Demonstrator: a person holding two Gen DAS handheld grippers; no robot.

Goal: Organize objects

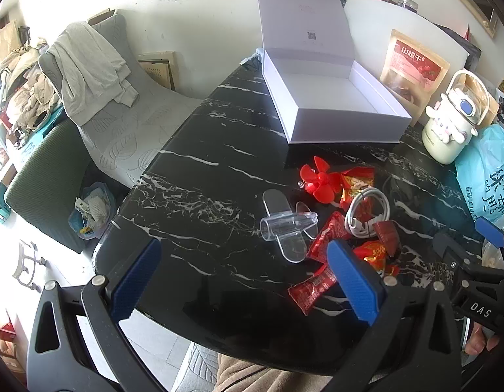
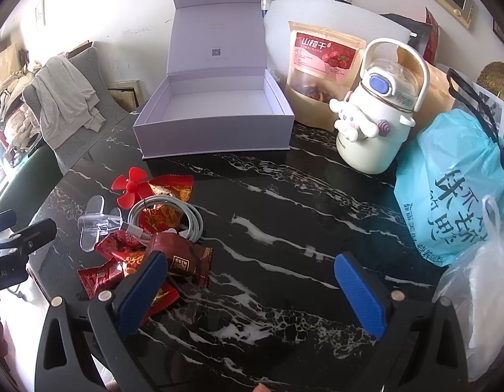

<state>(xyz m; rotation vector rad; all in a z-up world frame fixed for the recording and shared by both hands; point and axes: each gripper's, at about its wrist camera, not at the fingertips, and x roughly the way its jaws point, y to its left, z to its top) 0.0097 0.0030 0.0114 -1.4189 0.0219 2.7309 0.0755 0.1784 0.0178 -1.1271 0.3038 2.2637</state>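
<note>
1. Box sat open and empty at back of tabletop; nothing packed yet.
2. Loose pile lay well apart from box, near front edge: candies, cable, red fan, clear plastic piece.
3. Left hand-held gripper hovered with jaws spread wide, empty, just beside candies.
4. Right hand-held gripper likewise spread wide, empty, left finger over pile edge.
5. Judged at start: every item left to move, probably into box.
</note>
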